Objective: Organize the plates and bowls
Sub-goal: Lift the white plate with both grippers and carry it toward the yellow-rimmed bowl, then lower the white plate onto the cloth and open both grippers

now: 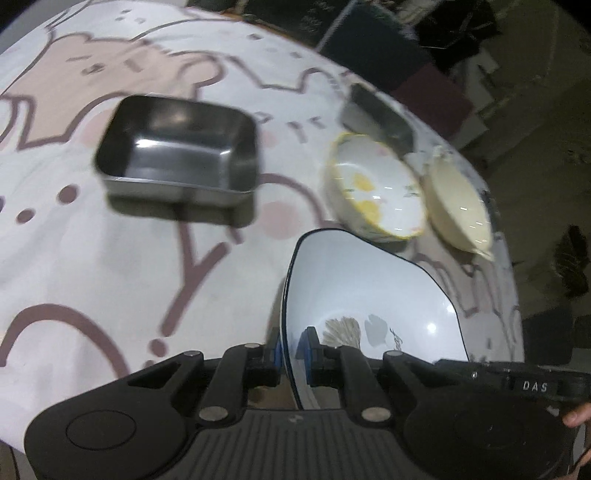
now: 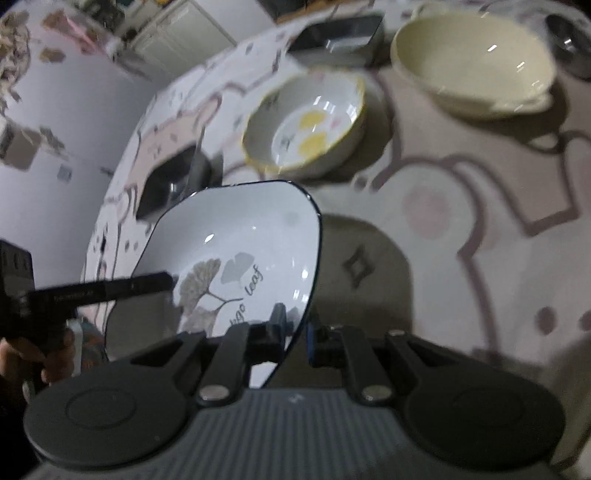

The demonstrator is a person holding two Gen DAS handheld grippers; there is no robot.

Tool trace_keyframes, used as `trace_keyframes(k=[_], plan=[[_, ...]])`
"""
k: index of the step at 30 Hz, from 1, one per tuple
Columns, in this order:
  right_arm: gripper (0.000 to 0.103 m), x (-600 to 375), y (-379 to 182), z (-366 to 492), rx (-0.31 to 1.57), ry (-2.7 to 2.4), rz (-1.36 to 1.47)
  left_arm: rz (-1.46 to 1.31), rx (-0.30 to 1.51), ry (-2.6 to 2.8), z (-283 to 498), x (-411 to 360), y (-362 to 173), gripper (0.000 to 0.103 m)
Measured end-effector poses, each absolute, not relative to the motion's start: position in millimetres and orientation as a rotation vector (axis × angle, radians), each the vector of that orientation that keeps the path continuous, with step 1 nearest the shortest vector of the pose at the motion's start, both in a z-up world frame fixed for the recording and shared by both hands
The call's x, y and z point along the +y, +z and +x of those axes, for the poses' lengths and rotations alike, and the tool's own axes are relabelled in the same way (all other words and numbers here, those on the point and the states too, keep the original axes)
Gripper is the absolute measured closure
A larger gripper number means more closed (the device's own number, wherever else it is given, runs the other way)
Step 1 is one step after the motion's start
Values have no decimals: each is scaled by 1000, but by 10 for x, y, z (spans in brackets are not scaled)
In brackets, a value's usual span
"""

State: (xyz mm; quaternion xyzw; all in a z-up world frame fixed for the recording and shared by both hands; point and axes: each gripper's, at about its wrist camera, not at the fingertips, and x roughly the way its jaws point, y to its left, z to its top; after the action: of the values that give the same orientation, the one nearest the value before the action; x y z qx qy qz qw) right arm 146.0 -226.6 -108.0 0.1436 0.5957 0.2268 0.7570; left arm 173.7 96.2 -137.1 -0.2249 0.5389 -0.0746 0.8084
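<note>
Left gripper: I had my left gripper (image 1: pixel 291 354) nearly closed, its blue pads pinching the left rim of the white plate (image 1: pixel 369 295), one pad inside the rim and one outside.
Right gripper: my right gripper (image 2: pixel 295 334) was likewise almost closed on the opposite rim of the same plate (image 2: pixel 236 251), the rim edge running between its fingers.
White plate: it was a squarish white plate with a thin dark rim and a leaf drawing with lettering. I held it tilted between both grippers, above the tablecloth (image 1: pixel 110 277), with its shadow on the cloth beneath it.
Hand: at the left edge of the right wrist view I saw a hand (image 2: pixel 55 354) on the other gripper's handle.
Yellow-rimmed bowl: past the plate stood a white bowl (image 2: pixel 306 122) with a yellow rim and two yellow patches inside, upright on the cloth.
Cream bowl: just beside it, toward the table's edge, sat a wider cream bowl (image 2: pixel 472 51), upright.
Metal tray: a rectangular steel tray (image 1: pixel 177 147) stood apart from the bowls, nearer the middle of the table.
Second tray: another dark metal tray (image 2: pixel 340 33) lay behind the bowls near the far edge. It was blurred.
</note>
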Motion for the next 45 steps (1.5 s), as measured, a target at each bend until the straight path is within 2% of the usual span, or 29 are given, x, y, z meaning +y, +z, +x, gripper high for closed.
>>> trace_keyframes(k=[13, 45], plan=[[88, -1877, -1423, 1820, 1374, 453, 280, -522, 1183, -101, 2103, 1142, -1605, 91], [85, -1692, -1559, 1867, 1422, 448, 214, -472, 1228, -108, 2137, 1115, -1724, 81]])
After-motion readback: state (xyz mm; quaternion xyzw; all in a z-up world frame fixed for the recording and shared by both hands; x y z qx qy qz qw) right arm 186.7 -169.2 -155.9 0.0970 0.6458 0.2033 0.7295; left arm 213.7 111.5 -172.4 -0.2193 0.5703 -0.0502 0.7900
